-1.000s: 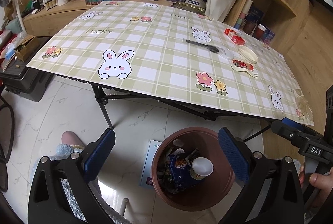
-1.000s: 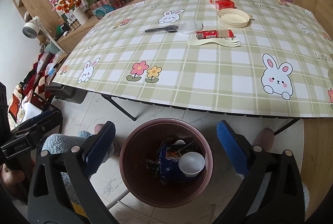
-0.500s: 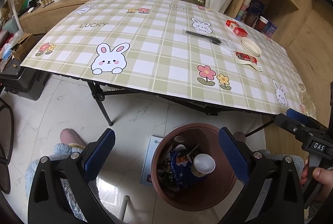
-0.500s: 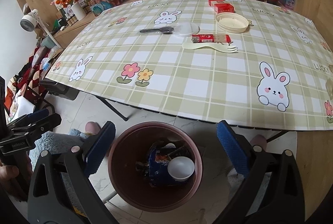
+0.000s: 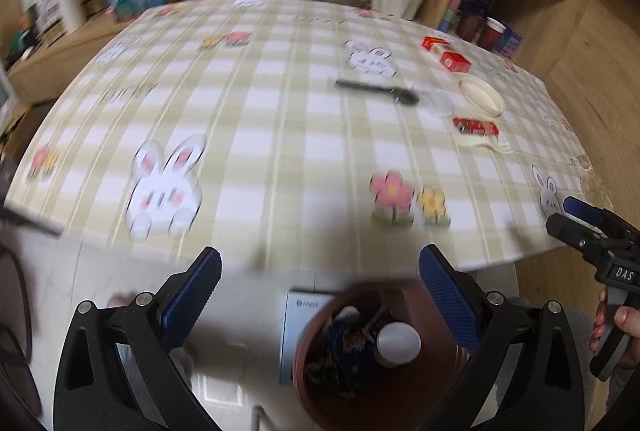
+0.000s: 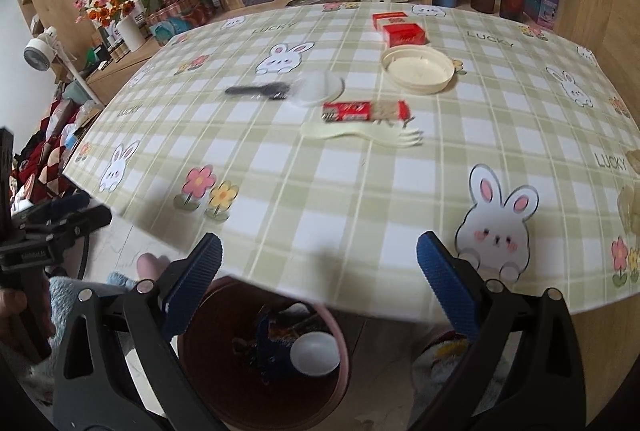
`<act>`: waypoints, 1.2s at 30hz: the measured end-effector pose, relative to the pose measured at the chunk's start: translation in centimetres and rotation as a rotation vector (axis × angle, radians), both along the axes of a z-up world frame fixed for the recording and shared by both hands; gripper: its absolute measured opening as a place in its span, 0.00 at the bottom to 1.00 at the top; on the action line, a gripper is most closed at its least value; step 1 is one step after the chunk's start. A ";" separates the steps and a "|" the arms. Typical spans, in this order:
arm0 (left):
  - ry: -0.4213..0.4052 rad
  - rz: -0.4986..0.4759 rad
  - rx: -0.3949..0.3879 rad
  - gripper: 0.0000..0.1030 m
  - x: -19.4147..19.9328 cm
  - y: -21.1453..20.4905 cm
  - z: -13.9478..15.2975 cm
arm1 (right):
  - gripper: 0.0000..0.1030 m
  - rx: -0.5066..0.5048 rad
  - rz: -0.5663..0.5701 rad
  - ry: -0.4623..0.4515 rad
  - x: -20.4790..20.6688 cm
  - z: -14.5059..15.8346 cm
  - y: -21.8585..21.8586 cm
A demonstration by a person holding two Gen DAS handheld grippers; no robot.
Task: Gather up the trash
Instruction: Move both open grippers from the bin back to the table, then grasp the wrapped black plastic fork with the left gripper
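A brown bin [image 5: 316, 387] [image 6: 224, 403] stands on the floor under the table's near edge, with a white cup [image 5: 398, 345] [image 6: 314, 353] and dark wrappers inside. On the checked tablecloth lie a red wrapper [image 6: 366, 111] [image 5: 476, 127], cream forks [image 6: 360, 133], a cream lid [image 6: 418, 69] [image 5: 482, 95], a clear lid [image 6: 318, 87], a black spoon [image 6: 256, 91] [image 5: 376, 91] and red boxes [image 6: 402, 31] [image 5: 448, 57]. My left gripper [image 5: 320, 301] and right gripper [image 6: 318, 285] are both open and hold nothing, at the table's near edge above the bin.
Flower pots, boxed goods and cups stand on shelves behind the table [image 6: 360, 199]. A booklet [image 5: 298, 327] lies on the floor beside the bin. Fluffy slippers [image 6: 448, 363] and a person's hand [image 5: 624, 319] on the other gripper's handle are near the bin.
Both grippers have risen and tilted up toward the tabletop, so the bin has slid lower in view and the table fills more of it. The jaws stay open.
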State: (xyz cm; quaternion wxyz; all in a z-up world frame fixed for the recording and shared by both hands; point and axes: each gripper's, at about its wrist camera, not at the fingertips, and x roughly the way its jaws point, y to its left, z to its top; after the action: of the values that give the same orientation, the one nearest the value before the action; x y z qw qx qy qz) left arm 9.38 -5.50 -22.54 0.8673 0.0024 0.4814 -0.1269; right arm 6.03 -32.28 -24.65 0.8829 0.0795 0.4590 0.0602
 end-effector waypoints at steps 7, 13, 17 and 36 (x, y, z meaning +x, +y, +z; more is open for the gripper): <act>-0.049 -0.264 0.004 0.94 8.6 -3.7 0.2 | 0.94 0.010 -0.027 -0.012 2.8 -0.1 -1.6; -0.072 -0.425 0.100 0.94 13.9 -7.5 -1.3 | 0.94 0.013 -0.032 -0.014 4.0 -0.6 -2.1; -0.085 -0.497 0.151 0.93 15.8 -9.1 -2.5 | 0.93 0.011 -0.042 -0.008 4.5 -1.0 -2.4; -0.077 -0.644 0.160 0.23 17.5 -11.6 -4.2 | 0.93 0.004 -0.075 -0.007 6.0 -1.6 -4.3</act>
State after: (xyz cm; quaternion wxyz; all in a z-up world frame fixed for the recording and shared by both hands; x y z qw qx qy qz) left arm 26.89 -17.11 -26.74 0.7972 0.2273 0.4314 -0.3559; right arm 12.08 -36.56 -26.24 0.8860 0.0981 0.4524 0.0284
